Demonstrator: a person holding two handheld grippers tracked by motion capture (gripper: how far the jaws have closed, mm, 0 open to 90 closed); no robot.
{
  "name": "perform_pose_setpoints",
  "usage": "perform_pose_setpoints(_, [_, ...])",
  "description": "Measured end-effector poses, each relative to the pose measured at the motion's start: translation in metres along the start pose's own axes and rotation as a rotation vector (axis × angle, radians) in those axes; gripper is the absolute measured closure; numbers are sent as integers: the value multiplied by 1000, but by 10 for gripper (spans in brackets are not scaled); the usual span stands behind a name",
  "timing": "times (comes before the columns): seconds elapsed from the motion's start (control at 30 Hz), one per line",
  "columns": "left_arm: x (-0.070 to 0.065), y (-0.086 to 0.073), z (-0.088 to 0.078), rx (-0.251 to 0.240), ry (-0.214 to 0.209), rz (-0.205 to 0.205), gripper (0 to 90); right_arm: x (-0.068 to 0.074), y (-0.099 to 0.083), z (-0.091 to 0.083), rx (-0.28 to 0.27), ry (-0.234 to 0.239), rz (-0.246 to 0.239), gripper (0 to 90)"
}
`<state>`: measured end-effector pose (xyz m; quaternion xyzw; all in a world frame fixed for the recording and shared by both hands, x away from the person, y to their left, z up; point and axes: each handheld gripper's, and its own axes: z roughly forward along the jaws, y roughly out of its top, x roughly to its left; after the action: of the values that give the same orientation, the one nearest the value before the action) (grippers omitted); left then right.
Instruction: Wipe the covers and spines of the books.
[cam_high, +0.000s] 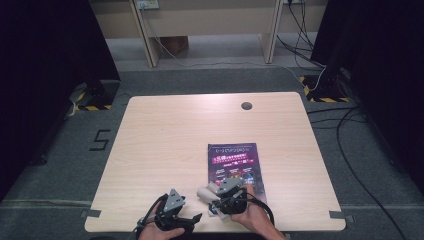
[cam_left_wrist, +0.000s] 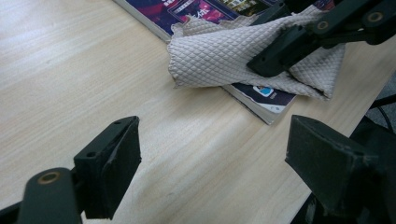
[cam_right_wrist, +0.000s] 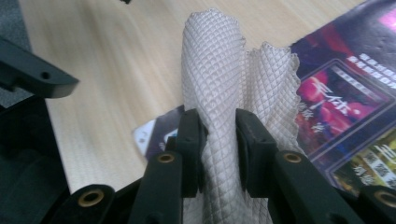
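Note:
A beige waffle-textured cloth (cam_right_wrist: 212, 65) stands bunched between my right gripper's (cam_right_wrist: 218, 128) jaws, which are shut on it. Its loose end hangs over the near left corner of a dark purple book (cam_right_wrist: 345, 102) that lies flat on the table. In the high view the cloth (cam_high: 206, 191) sits at the book's (cam_high: 235, 162) near left corner, with the right gripper (cam_high: 215, 201) beside it. My left gripper (cam_left_wrist: 212, 149) is open over bare wood, a short way from the cloth (cam_left_wrist: 219, 56) and the book (cam_left_wrist: 264, 95). In the high view the left gripper (cam_high: 192, 219) is near the table's front edge.
The light wooden table (cam_high: 175, 135) has a round cable hole (cam_high: 246, 106) at the back. Its front edge runs just beneath both hands. Dark curtains, cables and grey carpet surround the table.

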<state>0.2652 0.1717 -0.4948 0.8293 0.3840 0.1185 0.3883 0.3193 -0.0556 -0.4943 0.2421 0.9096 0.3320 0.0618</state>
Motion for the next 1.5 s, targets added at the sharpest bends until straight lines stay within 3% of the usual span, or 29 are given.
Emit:
perform_pose_setpoints(0.3, [-1,-1,0,1,2,6,170,19,0,2,0,32,-34,730])
perform_pose_setpoints(0.63, [-1,-1,-1,0,3,7,170,13,-1,0,4,26,-22,728])
perform_pose_setpoints(0.93, [-1,-2,0,6,3,7,170,25,1,2,7,46,-61,728])
perform_pose_setpoints(1.1, [-1,-1,0,2,4,5,170,18,-1,0,4,55,-36,729])
perform_pose_setpoints(1.5, [-1,-2,0,4,4,6,170,-2,-17,-15,6,-5,13,731])
